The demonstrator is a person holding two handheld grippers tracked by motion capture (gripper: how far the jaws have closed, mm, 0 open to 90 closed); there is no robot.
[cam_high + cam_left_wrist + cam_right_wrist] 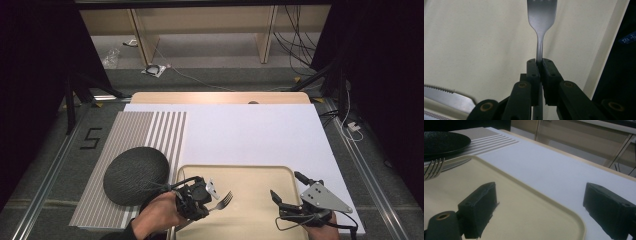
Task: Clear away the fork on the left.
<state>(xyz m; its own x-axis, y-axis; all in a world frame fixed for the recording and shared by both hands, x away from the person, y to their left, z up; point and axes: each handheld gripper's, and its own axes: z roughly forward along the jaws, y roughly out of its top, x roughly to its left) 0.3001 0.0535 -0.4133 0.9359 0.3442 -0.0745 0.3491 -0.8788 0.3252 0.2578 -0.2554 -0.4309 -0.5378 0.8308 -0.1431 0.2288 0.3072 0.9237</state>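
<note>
A silver fork [226, 199] hangs over the beige tray [235, 170], tines pointing right. My left gripper [210, 204] is shut on its handle; in the left gripper view the jaws [540, 63] pinch the thin stem, and the fork head [542, 17] rises above the tray floor. A serrated knife [447, 96] lies on the tray's left side, also seen as a blade [455, 164] beside the fork tines [432, 168]. My right gripper [290, 189] stands open over the tray's right edge, with nothing between its fingers [480, 206].
A black round plate [135, 175] rests on a grey striped placemat [130, 130] left of the tray. A white board [250, 132] covers the table beyond the tray. Cables and shelving stand on the floor behind the table.
</note>
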